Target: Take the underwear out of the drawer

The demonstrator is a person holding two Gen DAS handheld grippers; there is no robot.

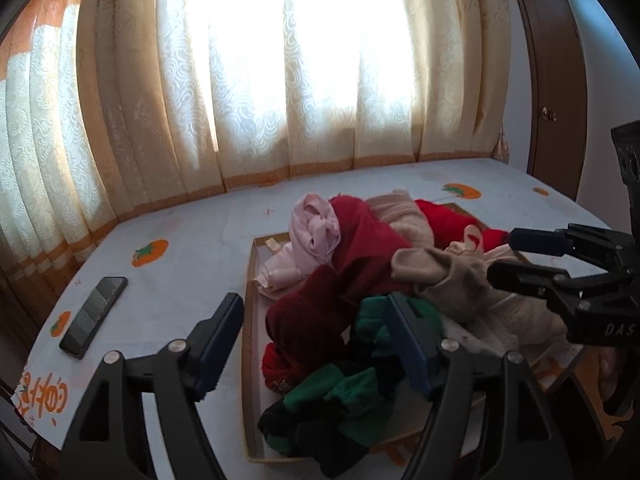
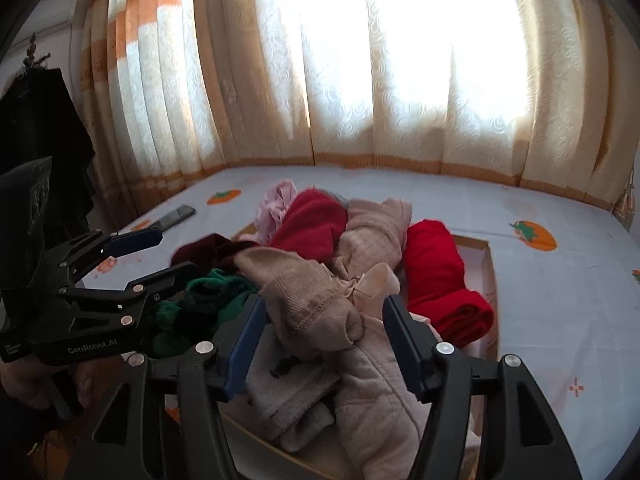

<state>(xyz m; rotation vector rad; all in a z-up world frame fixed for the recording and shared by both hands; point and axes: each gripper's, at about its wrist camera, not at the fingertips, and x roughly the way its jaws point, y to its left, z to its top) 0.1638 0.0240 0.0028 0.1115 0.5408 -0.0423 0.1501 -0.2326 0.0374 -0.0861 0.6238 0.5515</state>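
Note:
A shallow wooden drawer lies on the table, heaped with clothes. The heap holds a pink piece, a dark red garment, a green and black garment, a beige garment and a bright red roll. My left gripper is open low over the drawer's front left, with the dark red and green cloth between its fingers but not pinched. My right gripper is open too, and the beige garment lies loose between its pads. Each gripper shows in the other's view: right gripper, left gripper.
A dark phone lies on the white tablecloth, printed with orange fruit, left of the drawer. Cream curtains hang over a bright window behind the table. A brown door stands at the far right. A hand holds the left gripper.

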